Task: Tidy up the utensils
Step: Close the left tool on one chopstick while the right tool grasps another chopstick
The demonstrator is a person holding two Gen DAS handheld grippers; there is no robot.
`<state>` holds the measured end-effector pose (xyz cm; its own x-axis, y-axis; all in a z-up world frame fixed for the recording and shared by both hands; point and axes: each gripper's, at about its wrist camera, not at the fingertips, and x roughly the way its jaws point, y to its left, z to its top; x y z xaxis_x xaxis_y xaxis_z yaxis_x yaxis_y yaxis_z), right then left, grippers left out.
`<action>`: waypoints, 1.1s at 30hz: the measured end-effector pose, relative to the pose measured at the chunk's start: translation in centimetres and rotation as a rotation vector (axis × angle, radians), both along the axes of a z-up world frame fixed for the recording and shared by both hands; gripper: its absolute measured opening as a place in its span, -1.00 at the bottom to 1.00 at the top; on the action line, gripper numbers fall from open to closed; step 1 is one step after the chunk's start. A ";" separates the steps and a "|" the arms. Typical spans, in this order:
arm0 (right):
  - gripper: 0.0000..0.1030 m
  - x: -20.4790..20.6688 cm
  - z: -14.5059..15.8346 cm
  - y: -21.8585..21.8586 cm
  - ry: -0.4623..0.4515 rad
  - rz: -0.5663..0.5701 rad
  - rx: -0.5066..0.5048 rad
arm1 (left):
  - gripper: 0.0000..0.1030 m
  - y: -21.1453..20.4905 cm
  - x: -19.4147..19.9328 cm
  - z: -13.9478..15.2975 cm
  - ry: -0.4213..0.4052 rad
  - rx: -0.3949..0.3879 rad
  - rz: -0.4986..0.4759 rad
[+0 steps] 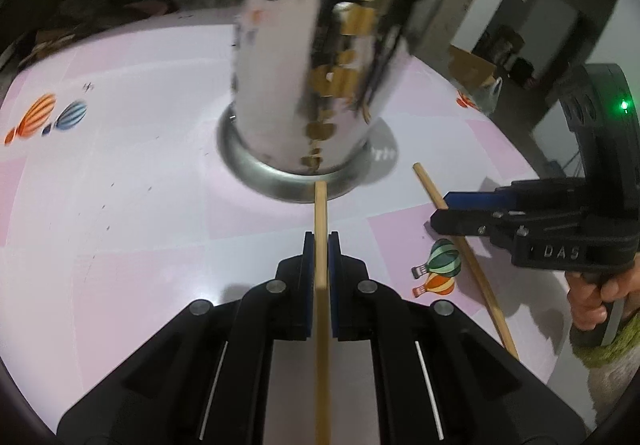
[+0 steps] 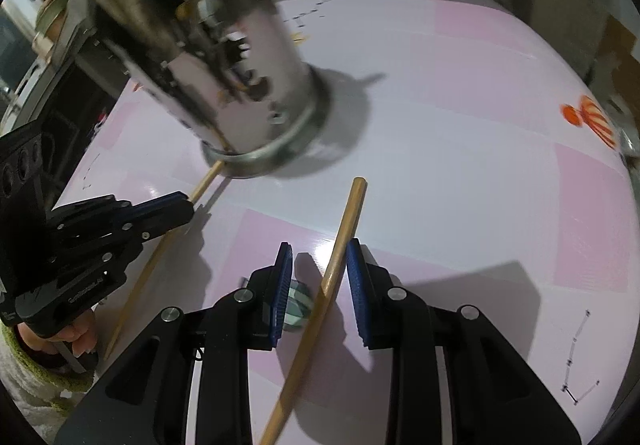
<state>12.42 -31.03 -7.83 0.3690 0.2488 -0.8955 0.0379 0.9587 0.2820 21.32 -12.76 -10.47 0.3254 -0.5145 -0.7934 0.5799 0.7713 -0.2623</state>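
Both fisheye views look down and forward along their own fingers, close above the pink tablecloth point(image 1: 120, 205). Both share the metal holder point(image 1: 304, 85), upper centre in the left view and upper left in the right point(image 2: 224, 57). Each camera catches the other gripper at its frame edge.

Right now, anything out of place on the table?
One chopstick lies loose on the table, outside the metal holder, between the open jaws of the right gripper. The left gripper is shut on a second chopstick, whose tip is at the holder's base. Nothing spilled or damaged.
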 end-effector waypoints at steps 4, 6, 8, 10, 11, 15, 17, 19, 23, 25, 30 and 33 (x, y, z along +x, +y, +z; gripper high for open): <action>-0.45 0.6 0.1 1.4 0.009 0.037 -0.009 | -0.89 0.7 0.1 -0.2 0.016 -0.004 0.025; -0.45 0.7 0.1 1.6 0.013 0.041 -0.010 | -0.89 1.0 0.2 -0.4 0.029 -0.005 0.034; -0.45 0.8 0.1 1.7 0.017 0.041 -0.010 | -0.89 0.9 0.2 -0.8 0.040 -0.001 0.038; -0.45 0.8 0.2 1.8 0.022 0.037 -0.011 | -0.89 1.2 0.3 -1.0 0.039 -0.003 0.042; -0.45 0.8 0.2 1.7 0.024 0.035 -0.012 | -0.89 1.3 0.3 -1.0 0.041 -0.002 0.041; -0.45 0.5 0.5 1.5 0.022 0.030 -0.019 | -0.76 1.4 0.8 -0.8 0.054 0.004 0.030; -0.45 0.7 0.5 1.6 0.024 0.030 -0.022 | -0.59 1.3 0.9 -0.7 0.053 0.008 0.025; -0.45 1.0 0.5 1.9 0.027 0.033 -0.028 | -0.48 1.5 0.6 -0.6 0.048 0.019 0.015; -0.45 1.5 0.2 2.7 0.039 0.042 -0.055 | -0.48 0.6 0.1 -0.4 0.022 0.058 -0.007; -0.45 1.6 0.1 3.2 0.032 0.051 -0.079 | -0.48 0.1 -0.2 -0.4 0.000 0.087 -0.019; -0.45 1.9 0.0 4.6 0.022 0.064 -0.143 | -0.51 -1.2 -1.2 -0.4 -0.075 0.184 -0.060; -0.51 1.9 -0.1 5.5 0.018 0.069 -0.180 | -0.63 -1.8 -1.5 -0.5 -0.112 0.228 -0.068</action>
<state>14.37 -25.48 -7.91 0.3399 0.1086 -0.9342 -0.0260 0.9940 0.1061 19.79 -14.54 -10.94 0.3885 -0.3504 -0.8522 0.6484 0.7611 -0.0174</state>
